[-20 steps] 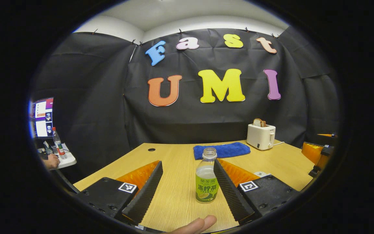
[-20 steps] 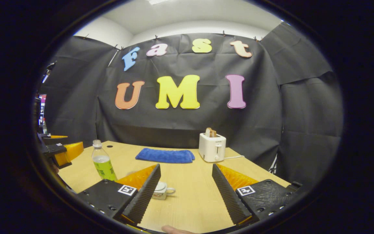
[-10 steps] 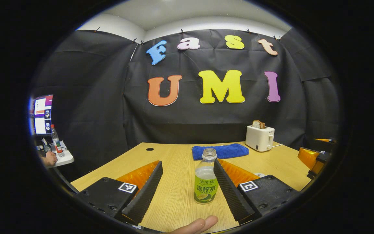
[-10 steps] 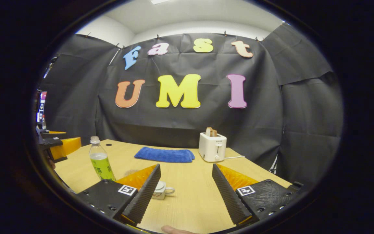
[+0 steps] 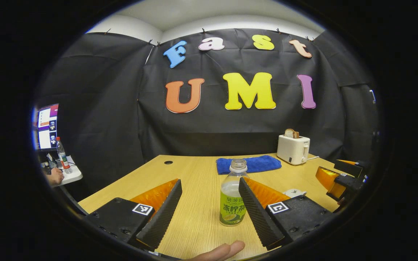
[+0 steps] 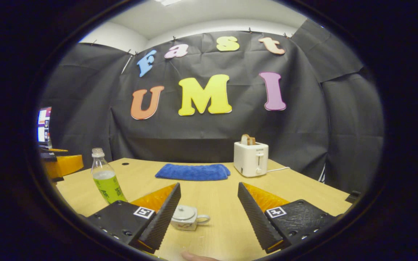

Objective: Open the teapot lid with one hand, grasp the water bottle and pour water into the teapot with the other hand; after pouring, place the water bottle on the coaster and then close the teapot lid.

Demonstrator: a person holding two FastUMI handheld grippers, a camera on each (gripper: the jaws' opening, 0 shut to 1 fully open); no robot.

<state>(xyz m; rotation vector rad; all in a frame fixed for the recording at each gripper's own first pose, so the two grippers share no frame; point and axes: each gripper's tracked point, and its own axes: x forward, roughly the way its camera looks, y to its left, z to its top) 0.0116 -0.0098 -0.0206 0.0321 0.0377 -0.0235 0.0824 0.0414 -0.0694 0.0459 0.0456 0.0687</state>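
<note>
An uncapped bottle (image 5: pixel 232 198) with a green label and pale drink stands upright on the wooden table (image 5: pixel 194 174). It sits between the fingers of my open left gripper (image 5: pixel 209 183), close to the right finger, with no grip on it. The white teapot (image 6: pixel 186 217), lid on and handle pointing right, sits low between the fingers of my open right gripper (image 6: pixel 209 185), near the left finger. In the right gripper view the bottle (image 6: pixel 104 177) stands at the left, beside the left gripper (image 6: pixel 61 164). The left gripper view catches the teapot lid (image 5: pixel 294 192) and the right gripper (image 5: pixel 339 177) at its right edge.
A blue towel (image 5: pixel 248 164) lies at the back of the table, with a white toaster (image 5: pixel 293 148) holding bread to its right. A side table (image 5: pixel 67 175) with a screen, a bottle and a person's hand stands off to the left. A fingertip (image 5: pixel 223 251) shows below.
The right gripper has moved nearer the teapot, which now shows more fully between its fingers. The left gripper has shifted slightly around the bottle. Both stay open; the bottle has not moved.
</note>
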